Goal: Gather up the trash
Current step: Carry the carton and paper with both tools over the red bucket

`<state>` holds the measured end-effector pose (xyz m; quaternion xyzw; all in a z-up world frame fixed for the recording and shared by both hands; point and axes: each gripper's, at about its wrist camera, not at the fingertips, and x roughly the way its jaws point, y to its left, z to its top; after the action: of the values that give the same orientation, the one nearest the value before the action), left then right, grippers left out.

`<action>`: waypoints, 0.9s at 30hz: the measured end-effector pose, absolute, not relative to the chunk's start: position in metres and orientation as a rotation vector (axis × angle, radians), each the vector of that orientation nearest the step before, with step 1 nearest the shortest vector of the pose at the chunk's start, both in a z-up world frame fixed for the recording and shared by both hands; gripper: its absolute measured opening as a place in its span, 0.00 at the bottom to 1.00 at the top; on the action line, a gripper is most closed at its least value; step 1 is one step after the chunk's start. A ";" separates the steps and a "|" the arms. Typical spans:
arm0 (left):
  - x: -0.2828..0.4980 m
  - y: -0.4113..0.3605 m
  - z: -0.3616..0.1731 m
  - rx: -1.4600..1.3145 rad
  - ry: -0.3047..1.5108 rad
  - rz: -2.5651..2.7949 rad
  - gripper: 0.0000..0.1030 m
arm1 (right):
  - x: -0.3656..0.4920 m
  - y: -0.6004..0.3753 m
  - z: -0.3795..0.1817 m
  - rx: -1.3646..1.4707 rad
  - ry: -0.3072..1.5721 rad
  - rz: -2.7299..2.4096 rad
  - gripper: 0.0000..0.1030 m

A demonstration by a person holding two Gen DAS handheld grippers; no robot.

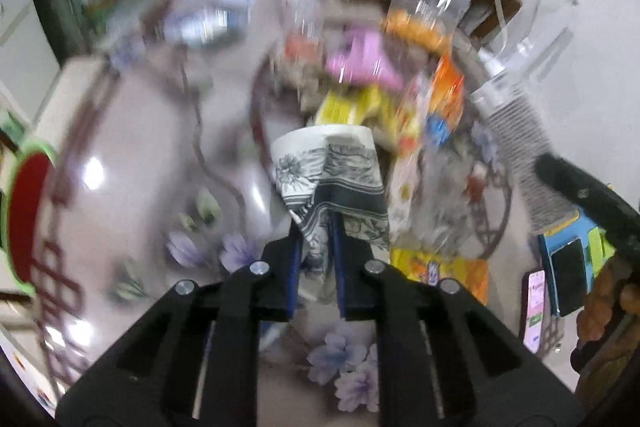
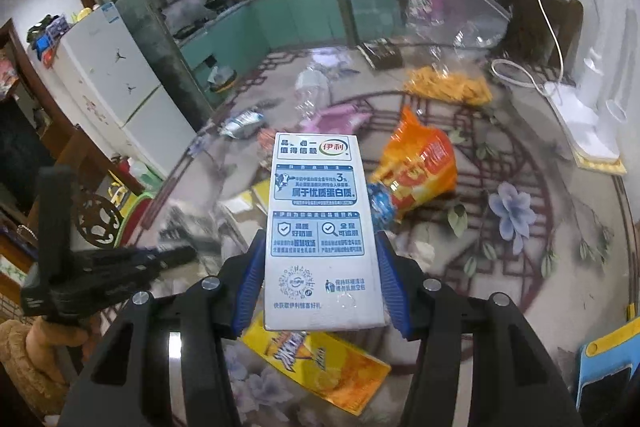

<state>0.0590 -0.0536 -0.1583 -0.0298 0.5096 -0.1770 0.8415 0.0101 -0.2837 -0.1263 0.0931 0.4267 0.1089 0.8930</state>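
Floral floor point(image 2: 560, 267) littered with wrappers: an orange chip bag point(image 2: 420, 167) lies beyond the carton, a yellow wrapper point(image 2: 332, 371) just under it. Right claw point(image 2: 320, 287) pinches a white milk carton point(image 2: 318, 227) by its sides, held above the floor. Left claw point(image 1: 316, 239) is pressed onto a crumpled paper cup point(image 1: 332, 179), lifted over the litter.

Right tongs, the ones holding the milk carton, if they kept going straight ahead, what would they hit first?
Probably the orange snack bag on the glass tabletop, just beyond the milk carton gripped in the right tongs, or the pink wrapper farther on. Depth is hard to judge.
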 end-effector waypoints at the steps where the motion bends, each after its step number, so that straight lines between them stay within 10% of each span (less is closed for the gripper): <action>1: 0.055 -0.053 -0.145 -0.041 1.028 -0.366 0.13 | 0.010 -0.281 -0.123 0.192 0.872 0.231 0.50; 27: 0.024 0.085 -0.031 -0.042 0.667 -0.147 0.13 | 0.030 -0.129 -0.065 0.092 0.735 0.390 0.50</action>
<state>0.0240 0.0849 -0.0307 -0.0205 0.3269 -0.0720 0.9421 0.0304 -0.1292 -0.0649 0.0446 0.3569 0.1892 0.9137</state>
